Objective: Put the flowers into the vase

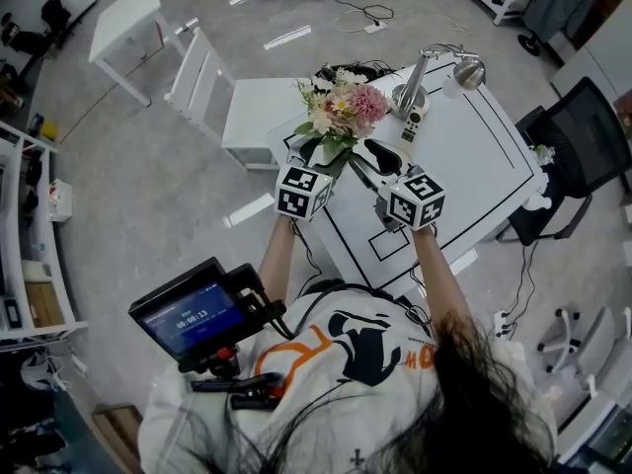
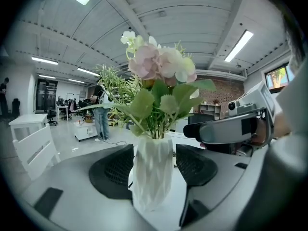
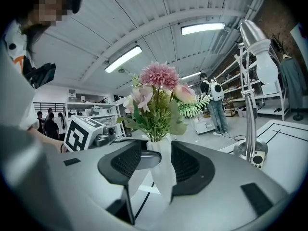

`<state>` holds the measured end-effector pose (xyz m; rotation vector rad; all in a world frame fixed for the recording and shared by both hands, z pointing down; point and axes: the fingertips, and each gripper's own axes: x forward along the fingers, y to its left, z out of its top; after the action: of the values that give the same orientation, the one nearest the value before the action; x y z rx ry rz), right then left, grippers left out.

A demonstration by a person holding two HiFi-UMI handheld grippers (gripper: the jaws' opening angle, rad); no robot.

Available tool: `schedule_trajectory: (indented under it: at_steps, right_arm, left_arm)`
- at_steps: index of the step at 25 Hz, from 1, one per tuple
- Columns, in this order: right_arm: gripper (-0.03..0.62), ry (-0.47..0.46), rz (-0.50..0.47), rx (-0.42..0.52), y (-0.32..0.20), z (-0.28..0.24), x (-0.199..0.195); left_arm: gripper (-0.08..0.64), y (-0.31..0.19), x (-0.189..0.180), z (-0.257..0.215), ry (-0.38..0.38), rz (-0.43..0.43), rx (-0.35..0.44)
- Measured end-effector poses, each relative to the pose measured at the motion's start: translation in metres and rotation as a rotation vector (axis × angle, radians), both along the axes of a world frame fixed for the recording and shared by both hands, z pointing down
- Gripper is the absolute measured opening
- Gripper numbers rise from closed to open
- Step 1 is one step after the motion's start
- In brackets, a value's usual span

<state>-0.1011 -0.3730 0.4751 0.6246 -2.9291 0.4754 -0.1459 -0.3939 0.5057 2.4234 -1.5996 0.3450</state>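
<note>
Flowers [image 1: 341,107] stand in the vase [image 2: 151,172], stems down in its neck, near the front corner of the white table [image 1: 474,156]. We judge the placing itself done.

Tool state: the left gripper [image 2: 154,154] has its jaws closed on the vase body, and both pads look to be in contact. The right gripper [image 3: 156,160] comes in from the other side with its jaws drawn in on the same vase. A grey part crosses one pad, so contact on that side is our reading rather than a clear sighting.

Risks noted:
- Two grips on one narrow vessel. If the hands move apart or twist unevenly, the vase could tilt or turn in the pads.
- We cannot tell whether the base sits flat on the table. If the grips let go before it does, the vase would drop or rock.
- The bouquet is wide and the vase slim, so we judge the load top-heavy. A jaw catching on the vase as it opens could topple it.
- The table edge lies close on the near side, and the desk lamp [image 1: 425,82] stands just behind. A toppled vase could reach either.

Condition of the item: the vase is white, faceted and tall. The bunch carries one round pink bloom, paler pink and cream blossoms, broad green leaves and feathery sprigs. All are upright and none is loose.
</note>
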Motion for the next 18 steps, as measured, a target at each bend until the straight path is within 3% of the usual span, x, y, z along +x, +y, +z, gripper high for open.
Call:
schedule_trajectory:
  at_steps: [12,18]
  right_arm:
    - [0.189,-0.029,0.06,-0.012,0.0,0.004,0.013]
    - [0.164,-0.046,0.083,-0.012,0.011,0.005,0.017]
  left_arm:
    - [0.267,0.018,-0.009,0.01,0.016,-0.031,-0.03]
    - [0.265,0.035,-0.001,0.002,-0.001,0.015,-0.008]
